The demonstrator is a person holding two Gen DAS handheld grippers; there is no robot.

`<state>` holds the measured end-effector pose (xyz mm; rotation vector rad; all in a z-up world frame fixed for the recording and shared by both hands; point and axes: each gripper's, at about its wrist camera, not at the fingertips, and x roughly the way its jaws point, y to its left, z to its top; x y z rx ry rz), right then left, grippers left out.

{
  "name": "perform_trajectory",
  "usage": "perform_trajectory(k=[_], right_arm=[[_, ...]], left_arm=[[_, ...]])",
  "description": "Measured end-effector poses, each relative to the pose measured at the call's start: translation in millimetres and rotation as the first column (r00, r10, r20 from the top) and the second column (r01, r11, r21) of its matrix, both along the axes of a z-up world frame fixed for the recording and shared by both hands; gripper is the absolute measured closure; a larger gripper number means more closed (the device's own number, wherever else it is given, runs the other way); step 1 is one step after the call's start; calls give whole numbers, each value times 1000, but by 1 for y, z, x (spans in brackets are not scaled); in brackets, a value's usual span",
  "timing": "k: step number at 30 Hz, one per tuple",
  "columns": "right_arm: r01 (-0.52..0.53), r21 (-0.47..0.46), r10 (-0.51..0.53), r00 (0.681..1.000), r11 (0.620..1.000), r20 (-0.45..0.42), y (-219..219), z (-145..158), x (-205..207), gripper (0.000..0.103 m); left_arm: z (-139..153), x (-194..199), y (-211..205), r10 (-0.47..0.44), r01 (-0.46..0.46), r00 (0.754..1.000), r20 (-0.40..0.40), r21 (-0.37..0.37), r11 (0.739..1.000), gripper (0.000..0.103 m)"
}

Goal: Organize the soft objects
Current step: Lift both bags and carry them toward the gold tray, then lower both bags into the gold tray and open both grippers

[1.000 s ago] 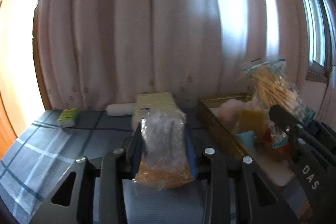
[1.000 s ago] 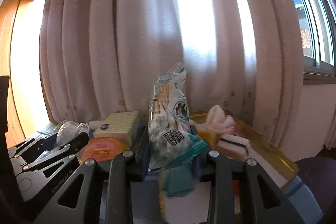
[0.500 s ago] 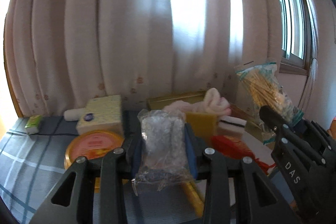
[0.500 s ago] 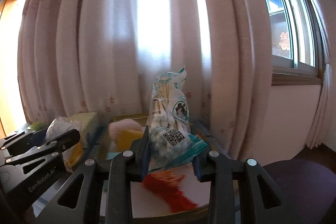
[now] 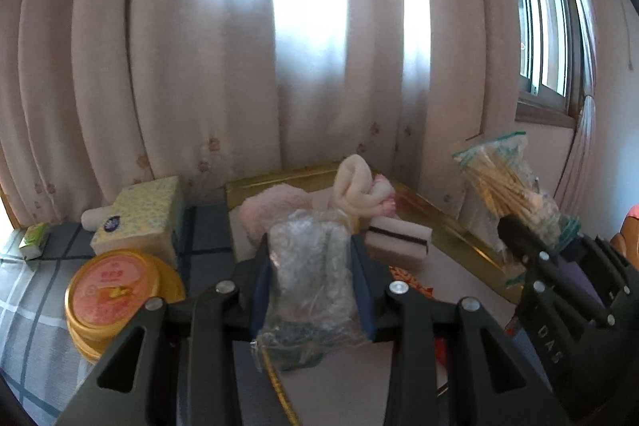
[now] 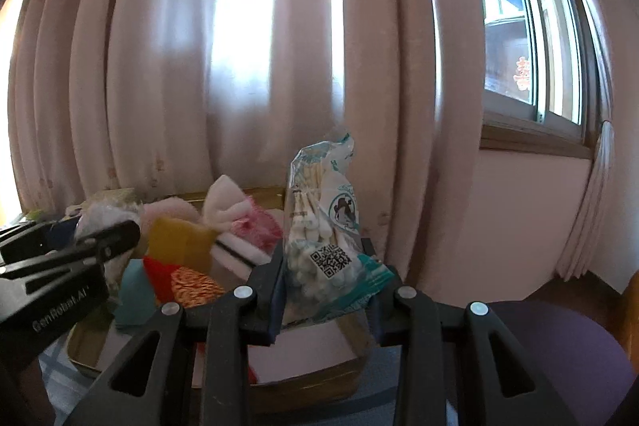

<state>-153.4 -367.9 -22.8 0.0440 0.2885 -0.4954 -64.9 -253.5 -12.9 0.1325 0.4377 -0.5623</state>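
Note:
My left gripper (image 5: 313, 266) is shut on a clear plastic bag of pale filling (image 5: 311, 278) and holds it above the near end of a gold tray (image 5: 451, 226). My right gripper (image 6: 325, 266) is shut on a bag of cotton swabs (image 6: 323, 226) above the tray's right part (image 6: 303, 390); that bag also shows in the left wrist view (image 5: 503, 190). In the tray lie a pink fluffy cloth (image 5: 275, 206), a cream knotted towel (image 5: 355, 186), a white sponge with a dark stripe (image 5: 399, 238), a yellow sponge (image 6: 179, 242) and red and teal cloths (image 6: 175, 282).
On the blue checked tablecloth (image 5: 24, 310), left of the tray, stand a round orange tin (image 5: 112, 290), a yellow-green tissue pack (image 5: 139, 214), a white roll (image 5: 94, 216) and a small green pack (image 5: 34, 238). Pink curtains hang behind. A purple seat (image 6: 559, 338) is at right.
Both grippers have swung right with their bags, from over the tablecloth to over the gold tray. The tin and tissue pack now lie left of my left gripper.

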Motion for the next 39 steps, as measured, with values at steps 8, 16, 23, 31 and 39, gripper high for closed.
perform_trajectory(k=[8,16,23,31,39], right_arm=[[-36,-2,36,999,999,-20,-5,3,3,67],[-95,-26,93,992,995,-86,-2,-1,14,67],[-151,-25,144,972,988,-188,-1,-6,31,67],[-197,-3,191,954,980,-232,-2,-9,39,67],[-216,32,217,942,976,-254,-6,-11,44,66]], left_arm=[[-6,2,-12,-3,4,1000,-23,30,1000,68],[-7,6,-23,-10,13,999,-48,54,998,68],[-9,11,-21,-8,13,997,-82,59,998,68],[-10,13,-22,-6,12,996,-91,61,998,68],[-14,20,-25,18,-7,992,-126,86,996,64]])
